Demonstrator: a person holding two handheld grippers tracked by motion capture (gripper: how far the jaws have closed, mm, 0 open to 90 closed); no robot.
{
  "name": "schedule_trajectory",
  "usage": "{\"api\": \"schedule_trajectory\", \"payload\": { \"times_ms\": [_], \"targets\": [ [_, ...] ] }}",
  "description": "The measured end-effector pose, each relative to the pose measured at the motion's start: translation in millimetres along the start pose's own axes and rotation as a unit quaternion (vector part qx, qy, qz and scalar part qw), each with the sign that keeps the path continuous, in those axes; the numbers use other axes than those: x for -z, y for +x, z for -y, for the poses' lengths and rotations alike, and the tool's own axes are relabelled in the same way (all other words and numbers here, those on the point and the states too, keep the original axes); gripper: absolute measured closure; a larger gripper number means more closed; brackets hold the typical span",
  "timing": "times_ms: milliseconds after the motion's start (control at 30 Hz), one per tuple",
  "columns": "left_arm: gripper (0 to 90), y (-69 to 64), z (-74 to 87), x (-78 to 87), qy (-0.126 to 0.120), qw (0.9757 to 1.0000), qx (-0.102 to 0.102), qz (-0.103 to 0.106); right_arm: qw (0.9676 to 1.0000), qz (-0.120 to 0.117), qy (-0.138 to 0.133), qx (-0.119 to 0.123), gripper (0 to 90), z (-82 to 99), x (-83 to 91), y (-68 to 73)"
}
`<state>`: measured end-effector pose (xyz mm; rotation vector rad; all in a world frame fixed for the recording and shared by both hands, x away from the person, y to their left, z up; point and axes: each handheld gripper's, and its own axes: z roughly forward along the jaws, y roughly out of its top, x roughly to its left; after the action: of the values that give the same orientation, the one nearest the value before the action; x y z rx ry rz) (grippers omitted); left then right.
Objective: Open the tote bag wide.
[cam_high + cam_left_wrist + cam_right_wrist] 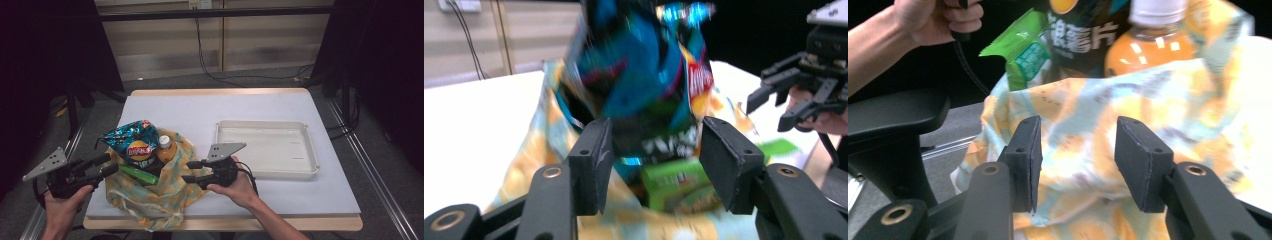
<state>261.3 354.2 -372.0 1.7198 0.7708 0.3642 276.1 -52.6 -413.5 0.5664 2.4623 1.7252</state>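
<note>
The left gripper (102, 164) hovers at the left edge of a cloth bag (165, 197), its two black jaws roughly half open with nothing clamped between them. Through its own camera, the jaws frame a blue chip bag (644, 75) that rises out of the cloth bag just beyond them; no pad is seen pressing on it. The right gripper (191, 171) sits at the bag's right edge, held in the person's right hand (239, 187), jaws also about half open. From its own camera, the patterned yellow and pale blue cloth (1083, 165) lies behind and between the jaws, but the pads do not appear to pinch it.

The two grippers flank the bag from opposite sides, which suggests they are working its mouth open so the contents can come out. Those contents stand partly exposed: the chip bag, an orange drink bottle (165, 148) with a white cap, and a green packet (138, 174) lying lower down.

The bag rests near the front left of a white table (200, 107). To its right, well apart from the snacks, sits an empty white tray (312, 150), probably where the items are meant to go.
</note>
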Motion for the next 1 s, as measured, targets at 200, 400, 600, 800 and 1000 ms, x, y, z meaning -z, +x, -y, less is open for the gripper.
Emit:
{"api": "schedule_trajectory", "payload": {
  "times_ms": [200,400,600,800,1000],
  "targets": [
    [34.3,10.4,-12.1,-6.2,-0.02,0.9998,0.007,0.003,0.9996,0.027,0.001,0.001,51.0,-2.0,23.3,-2.5],
    [22.6,14.8,-19.9,-17.1,-0.024,0.9996,0.007,-0.009,0.9983,0.055,-0.011,-0.013,48.8,7.3,54.9,-2.3],
    [18.7,20.6,-30.4,-23.2,-0.022,0.9997,0.005,0.002,0.9964,0.078,-0.012,-0.031,45.3,24.2,87.6,-2.6],
    [16.0,15.7,-33.5,-40.6,-0.003,1.0,-0.008,0.002,0.993,0.111,-0.015,-0.038,43.6,33.6,120.4,-0.2],
    [12.3,15.5,-34.4,-55.5,0.01,0.9998,-0.002,0.019,0.9888,0.139,-0.02,-0.049,42.0,47.2,149.0,7.8]
  ]
}}
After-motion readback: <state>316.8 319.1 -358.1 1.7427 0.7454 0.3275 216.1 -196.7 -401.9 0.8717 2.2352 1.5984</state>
